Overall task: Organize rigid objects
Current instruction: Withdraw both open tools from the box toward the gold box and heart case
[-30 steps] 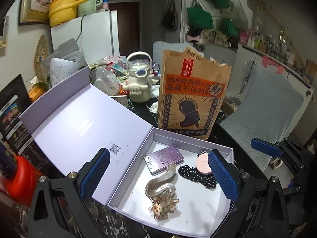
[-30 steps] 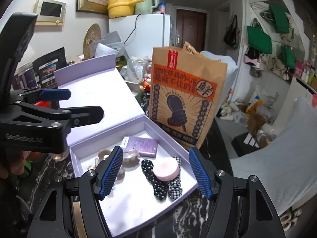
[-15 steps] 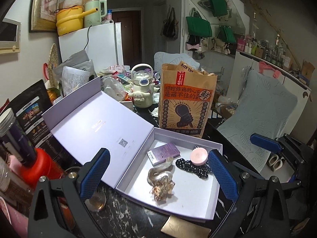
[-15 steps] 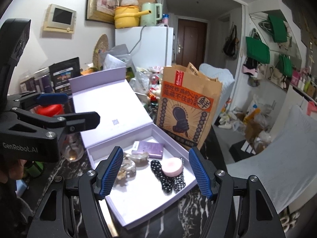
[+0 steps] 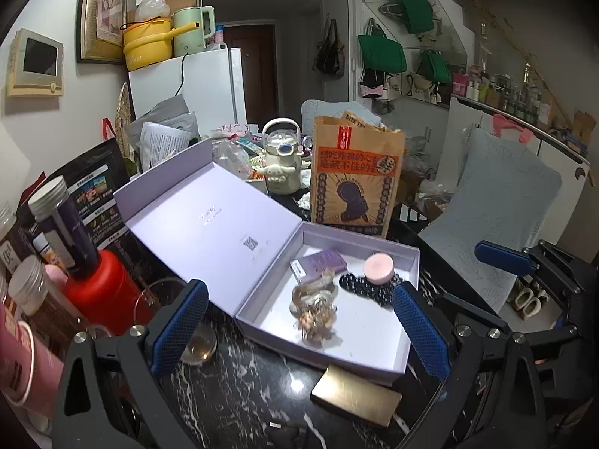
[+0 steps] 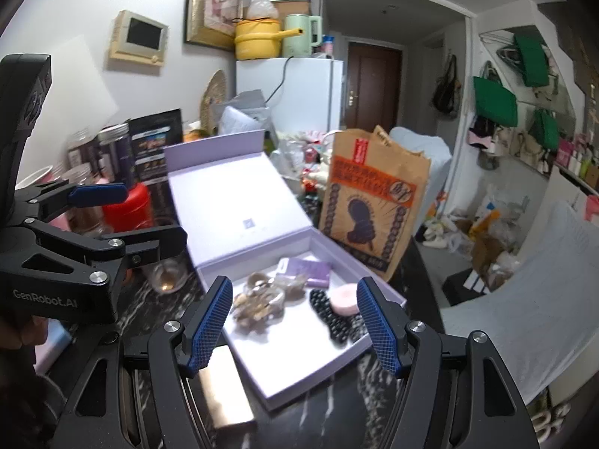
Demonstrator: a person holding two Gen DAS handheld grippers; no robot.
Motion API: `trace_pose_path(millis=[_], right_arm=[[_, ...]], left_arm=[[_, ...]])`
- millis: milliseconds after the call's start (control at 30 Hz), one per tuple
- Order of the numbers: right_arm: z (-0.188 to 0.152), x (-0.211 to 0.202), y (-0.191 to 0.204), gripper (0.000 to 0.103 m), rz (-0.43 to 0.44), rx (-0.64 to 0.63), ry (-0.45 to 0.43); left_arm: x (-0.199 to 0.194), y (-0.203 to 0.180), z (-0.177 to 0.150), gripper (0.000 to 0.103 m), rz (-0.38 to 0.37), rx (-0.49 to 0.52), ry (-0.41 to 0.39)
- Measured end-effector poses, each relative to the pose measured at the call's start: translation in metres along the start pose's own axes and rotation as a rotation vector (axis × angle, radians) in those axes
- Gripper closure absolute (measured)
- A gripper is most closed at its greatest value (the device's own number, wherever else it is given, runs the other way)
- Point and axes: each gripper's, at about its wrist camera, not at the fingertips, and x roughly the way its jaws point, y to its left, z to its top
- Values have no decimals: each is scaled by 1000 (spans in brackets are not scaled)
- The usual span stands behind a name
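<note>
An open lilac gift box (image 5: 374, 340) (image 6: 299, 366) lies on the dark marble table, its lid (image 5: 209, 220) folded back to the left. Inside lie a small purple box (image 5: 318, 263) (image 6: 312, 272), a pink round compact (image 5: 379, 268) (image 6: 346, 295), a black dotted hair bow (image 5: 361, 285) (image 6: 333, 318) and a gold hair clip (image 5: 316, 308) (image 6: 258, 303). A gold flat case (image 5: 355, 394) (image 6: 224, 389) lies on the table in front of the box. My left gripper (image 5: 299, 331) and right gripper (image 6: 294, 327) are both open and empty, held above and in front of the box.
A brown paper bag (image 5: 355, 183) (image 6: 374, 205) stands behind the box. A red canister (image 5: 101, 292), jars and a glass (image 6: 166, 275) crowd the left. A cream kettle (image 5: 280, 161) and clutter sit at the back. A grey chair (image 5: 498, 202) stands to the right.
Both grippers have pulled back and up from the box, so it looks smaller and the gold case in front of it has come into view. Both stay open.
</note>
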Motion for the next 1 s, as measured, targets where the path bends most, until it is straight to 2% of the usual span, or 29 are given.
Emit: trace_pose_path(millis=[433,700,1000], right_arm=[[-41,-11,20,34,64,-10,24],[-64,-7,28,34,105,-1,71],[-94,-1,30,34,123,4,109]], left_arm=[[-16,9,-52,2,7,-49,45],[-13,10,-81,2,-71,-75,72],[-2,12,-108,2,-102,-65,108]])
